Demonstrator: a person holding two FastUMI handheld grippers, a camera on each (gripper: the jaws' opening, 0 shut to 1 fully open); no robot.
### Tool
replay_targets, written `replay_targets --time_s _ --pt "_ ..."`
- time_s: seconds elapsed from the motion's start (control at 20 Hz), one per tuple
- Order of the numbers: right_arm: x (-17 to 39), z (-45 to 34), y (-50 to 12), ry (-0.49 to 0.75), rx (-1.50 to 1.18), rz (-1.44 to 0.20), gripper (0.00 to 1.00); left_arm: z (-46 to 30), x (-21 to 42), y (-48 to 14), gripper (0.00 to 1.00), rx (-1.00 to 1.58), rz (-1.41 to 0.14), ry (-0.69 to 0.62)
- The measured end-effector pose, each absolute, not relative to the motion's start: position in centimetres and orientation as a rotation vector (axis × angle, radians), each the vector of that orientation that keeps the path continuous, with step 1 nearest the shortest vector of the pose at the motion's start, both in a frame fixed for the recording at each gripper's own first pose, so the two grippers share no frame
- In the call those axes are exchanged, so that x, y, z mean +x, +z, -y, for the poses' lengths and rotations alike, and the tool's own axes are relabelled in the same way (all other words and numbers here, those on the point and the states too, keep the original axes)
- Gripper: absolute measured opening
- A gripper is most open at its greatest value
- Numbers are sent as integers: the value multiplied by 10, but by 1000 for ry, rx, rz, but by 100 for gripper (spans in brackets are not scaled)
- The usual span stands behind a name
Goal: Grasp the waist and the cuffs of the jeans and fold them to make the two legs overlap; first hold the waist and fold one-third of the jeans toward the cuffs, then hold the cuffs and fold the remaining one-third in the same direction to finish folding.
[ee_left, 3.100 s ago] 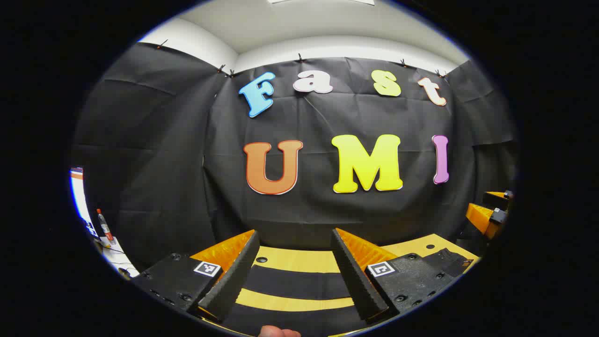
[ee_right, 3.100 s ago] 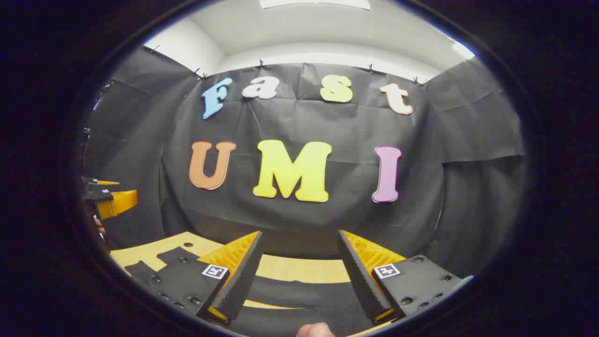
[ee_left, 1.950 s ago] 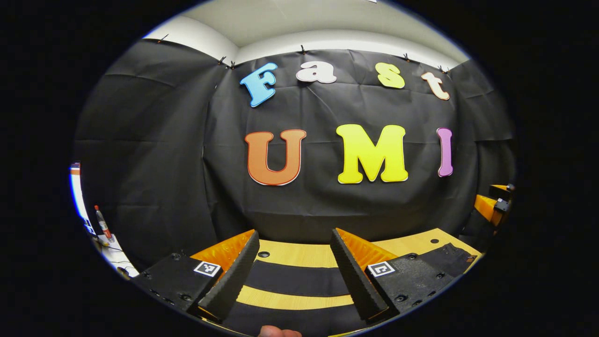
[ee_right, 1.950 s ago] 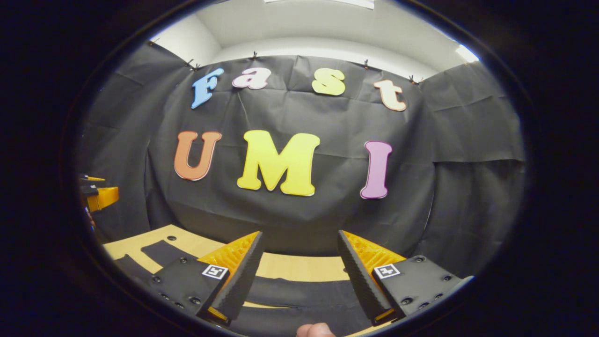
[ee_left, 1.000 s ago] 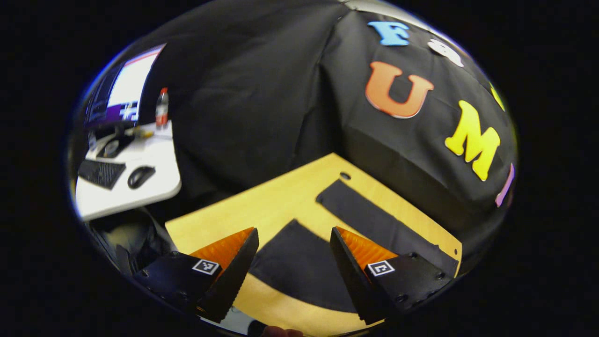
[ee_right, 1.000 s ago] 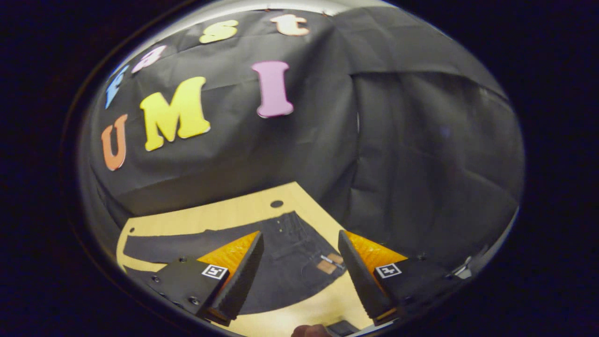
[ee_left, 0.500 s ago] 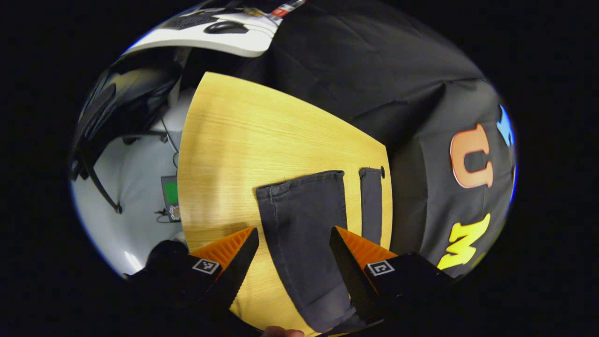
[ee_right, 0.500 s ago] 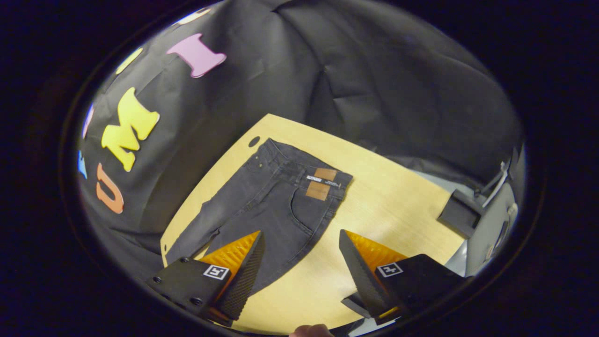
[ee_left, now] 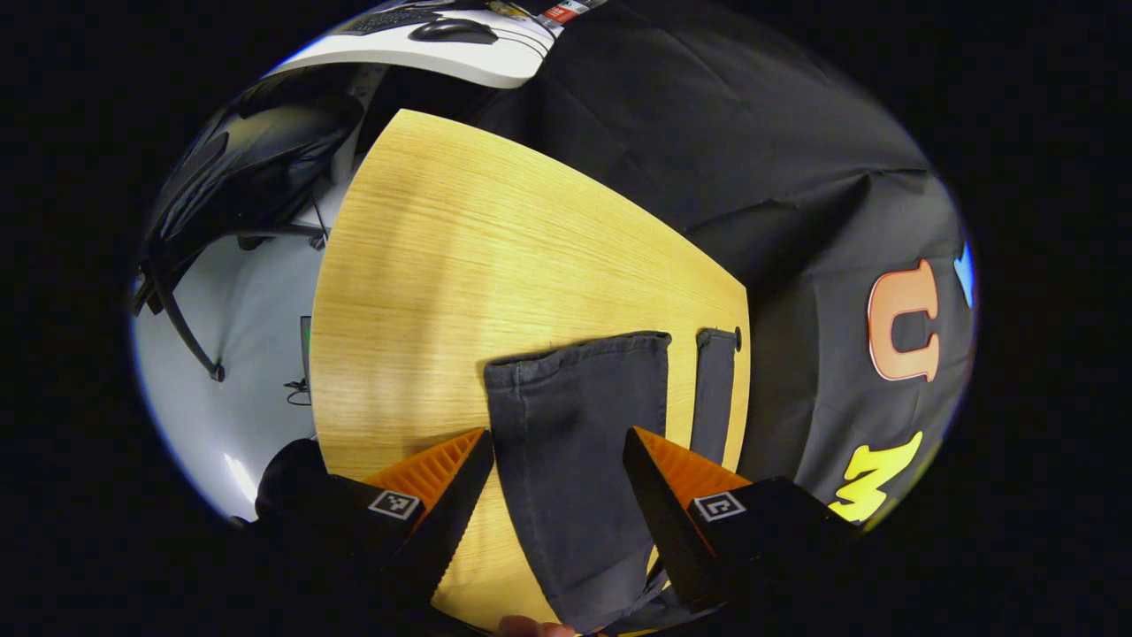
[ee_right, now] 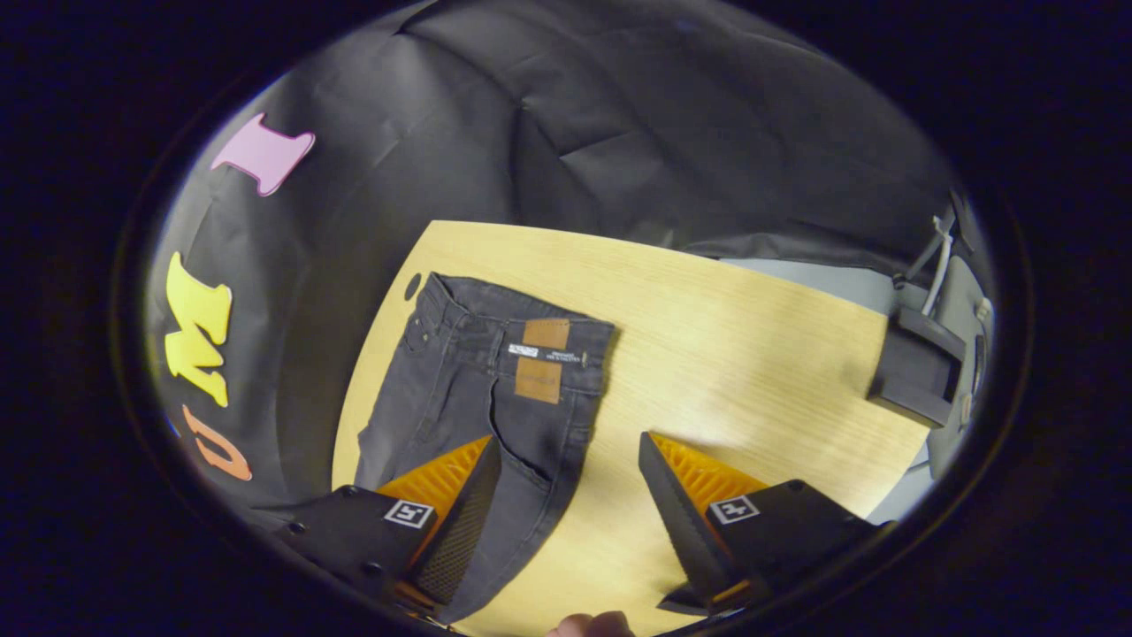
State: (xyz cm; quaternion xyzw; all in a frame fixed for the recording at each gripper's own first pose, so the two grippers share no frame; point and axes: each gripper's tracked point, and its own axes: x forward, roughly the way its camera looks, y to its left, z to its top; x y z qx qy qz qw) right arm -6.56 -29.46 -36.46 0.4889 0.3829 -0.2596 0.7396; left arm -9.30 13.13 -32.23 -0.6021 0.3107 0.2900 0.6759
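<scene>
Lab/recording booth: black cloth wall (ee_right: 619, 133) round a wooden table (ee_left: 495, 257), w/ white desk (ee_left: 442, 53) & mouse (ee_left: 440, 30) beside.

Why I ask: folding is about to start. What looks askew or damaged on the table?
Nothing stands out. The jeans lie flat on the table, legs apart, cuffs unfolded. The left gripper and right gripper hover open above them.

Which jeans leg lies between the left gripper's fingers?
The wide leg, running between the left gripper fingers; the narrow leg lies beyond, along the table edge.
</scene>
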Motion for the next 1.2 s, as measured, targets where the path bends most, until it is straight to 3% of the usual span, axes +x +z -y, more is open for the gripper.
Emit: replay_targets --time_s 0.05,0.15,0.3,0.35,0.45,0.5,0.55,0.6,0.65,0.7,0.75,0.8,0.85,0.9,0.95,1.05,1.2 --pt "-59 297 -365 -556 1065 -840 96 -131 -90 -323 96 -1352 -695 642" --pt "-47 298 -367 -527 1051 -846 92 -131 -82 -324 96 -1356 -691 622" --pt "-33 296 -371 -500 1016 -867 96 -127 -67 -325 96 -1349 -700 598" --pt "-28 296 -372 -496 1009 -883 92 -126 -63 -324 96 -1345 -702 589" --pt "-27 294 -374 -522 981 -908 100 -125 -54 -324 96 -1335 -711 576" --pt "-29 298 -375 -557 953 -934 97 -125 -53 -325 96 -1328 -723 579" --pt "-31 299 -378 -579 935 -955 87 -125 -50 -329 100 -1324 -739 587" --pt "-32 302 -383 -612 923 -980 88 -124 -51 -334 87 -1328 -758 598" --pt "-37 306 -385 -655 904 -1005 65 -124 -51 -333 65 -1334 -763 602" --pt "-42 311 -389 -709 891 -1026 51 -123 -51 -333 67 -1335 -778 600" --pt "-43 310 -388 -729 914 -1025 37 -122 -49 -337 56 -1338 -789 594" --pt "-42 311 -387 -734 933 -1025 23 -122 -48 -337 52 -1344 -807 583" --pt "-45 309 -386 -737 949 -1029 24 -118 -48 -340 46 -1356 -830 578" --pt "-42 312 -385 -748 979 -1019 19 -119 -50 -343 40 -1366 -849 583" --pt "-41 310 -387 -741 1003 -1029 8 -118 -48 -344 25 -1380 -854 581" --pt "-41 309 -386 -729 1039 -1028 4 -114 -46 -339 11 -1394 -856 573" --pt "-40 311 -377 -703 1082 -1008 8 -113 -47 -331 5 -1381 -871 561"
